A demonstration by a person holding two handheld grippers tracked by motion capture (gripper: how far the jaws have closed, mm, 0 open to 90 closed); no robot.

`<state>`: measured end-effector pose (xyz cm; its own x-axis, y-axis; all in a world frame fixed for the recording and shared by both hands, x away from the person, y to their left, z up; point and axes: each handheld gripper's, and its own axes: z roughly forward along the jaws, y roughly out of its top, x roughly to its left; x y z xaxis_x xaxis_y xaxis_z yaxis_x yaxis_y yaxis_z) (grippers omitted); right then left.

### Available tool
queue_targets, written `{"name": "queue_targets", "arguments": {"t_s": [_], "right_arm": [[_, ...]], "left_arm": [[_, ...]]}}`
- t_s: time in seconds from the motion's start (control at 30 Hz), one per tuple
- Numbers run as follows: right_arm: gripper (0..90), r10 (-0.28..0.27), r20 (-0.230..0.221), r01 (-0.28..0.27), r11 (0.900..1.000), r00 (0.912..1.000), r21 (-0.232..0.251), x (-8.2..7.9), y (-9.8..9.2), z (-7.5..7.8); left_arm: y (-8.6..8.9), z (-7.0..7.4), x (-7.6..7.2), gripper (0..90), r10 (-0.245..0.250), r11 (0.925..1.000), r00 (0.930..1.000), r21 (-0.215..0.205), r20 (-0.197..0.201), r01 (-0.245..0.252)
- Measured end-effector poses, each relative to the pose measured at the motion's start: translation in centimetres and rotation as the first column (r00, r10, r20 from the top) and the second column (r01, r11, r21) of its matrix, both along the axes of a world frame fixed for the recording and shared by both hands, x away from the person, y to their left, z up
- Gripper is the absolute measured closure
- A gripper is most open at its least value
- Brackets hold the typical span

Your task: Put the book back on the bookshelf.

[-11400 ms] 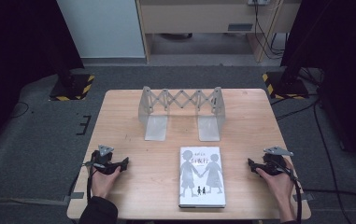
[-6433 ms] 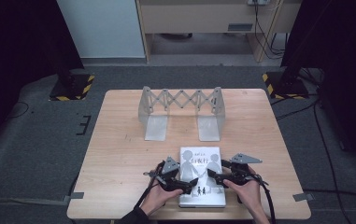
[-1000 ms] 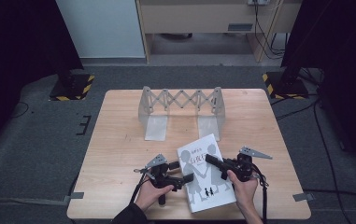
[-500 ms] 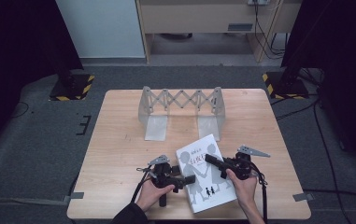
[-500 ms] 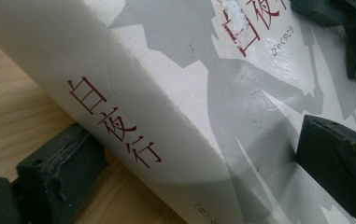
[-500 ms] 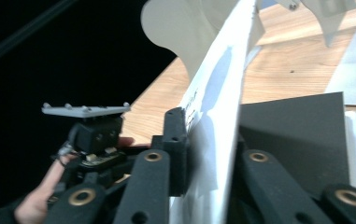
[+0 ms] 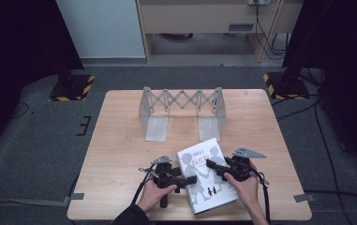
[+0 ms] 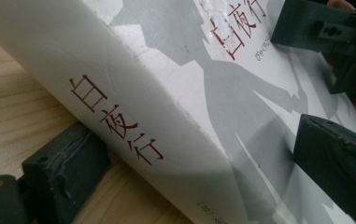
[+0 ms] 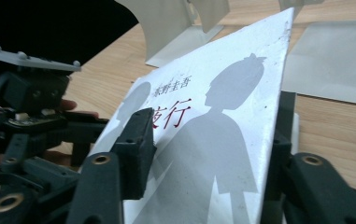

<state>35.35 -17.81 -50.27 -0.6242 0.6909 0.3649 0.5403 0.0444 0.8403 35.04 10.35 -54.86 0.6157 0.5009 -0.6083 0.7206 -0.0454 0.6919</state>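
High view: a white paperback book [image 7: 207, 176] (red spine characters, 2 grey silhouettes on its matte cover) lies tilted on the wooden table [image 7: 120, 140], between both tools. The left hand-held gripper [image 7: 189, 180] clamps its spine edge; the right hand-held gripper [image 7: 212, 165] has just been opening, jaws straddling the book's corner loosely.

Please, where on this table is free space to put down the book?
Bare wood lies on the table's left side, left of the rack, and on the right side beyond the rack's right foot. It is crowded in front, where both hands hold the book.
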Motion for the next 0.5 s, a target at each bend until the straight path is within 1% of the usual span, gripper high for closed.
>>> {"name": "queue_targets", "arguments": {"t_s": [0.03, 0.07, 0.1, 0.23, 0.27, 0.3, 0.4, 0.47, 0.5], "right_arm": [[42.0, -0.008, 0.004, 0.008, 1.000, 1.0000, -0.016, 0.0, -0.1, -0.1], [39.2, -0.021, 0.001, 0.021, 0.999, 0.9998, -0.047, 0.0, -0.3, -0.3], [39.2, -0.021, 0.001, 0.021, 0.999, 0.9998, -0.047, 0.0, -0.3, -0.3], [36.1, -0.023, -0.022, 0.022, 0.998, 0.9995, -0.058, 0.0, -0.5, -0.7], [34.3, -0.024, -0.022, 0.022, 0.996, 0.9995, -0.082, 0.0, -0.6, -0.8], [34.3, -0.024, -0.022, 0.022, 0.996, 0.9995, -0.082, 0.0, -0.6, -0.8], [32.8, -0.025, -0.023, 0.022, 0.994, 0.9994, -0.109, -0.1, -0.8, -1.0], [31.9, -0.025, -0.033, 0.021, 0.993, 0.9992, -0.119, -0.1, -0.9, -1.1], [30.9, -0.029, -0.046, 0.023, 0.992, 0.9985, -0.128, -0.2, -1.1, -1.3]], "left_arm": [[0.0, 0.0, 0.0, 3.6, 0.002, 1.0000, 1.0000, 0.004, 0.001, -0.002], [0.0, 0.0, 0.0, 4.5, 0.003, 1.0000, 1.0000, 0.008, 0.003, -0.003], [-0.1, 0.1, -0.1, 4.5, 0.004, 0.9999, 1.0000, 0.014, 0.004, -0.004], [-0.2, 0.1, -0.1, 5.1, 0.004, 0.9996, 0.9999, 0.027, 0.011, -0.004], [-0.2, 0.1, -0.1, 5.7, 0.006, 0.9996, 0.9999, 0.028, 0.010, -0.006], [-0.2, 0.1, -0.1, 5.7, 0.007, 0.9995, 0.9999, 0.030, 0.011, -0.008], [-0.2, 0.2, -0.1, 6.7, 0.009, 0.9993, 0.9999, 0.037, 0.014, -0.009], [-0.3, 0.2, -0.1, 6.8, 0.008, 0.9990, 0.9998, 0.043, 0.016, -0.008], [-0.3, 0.2, -0.1, 7.1, 0.008, 0.9989, 0.9998, 0.046, 0.017, -0.009]]}}
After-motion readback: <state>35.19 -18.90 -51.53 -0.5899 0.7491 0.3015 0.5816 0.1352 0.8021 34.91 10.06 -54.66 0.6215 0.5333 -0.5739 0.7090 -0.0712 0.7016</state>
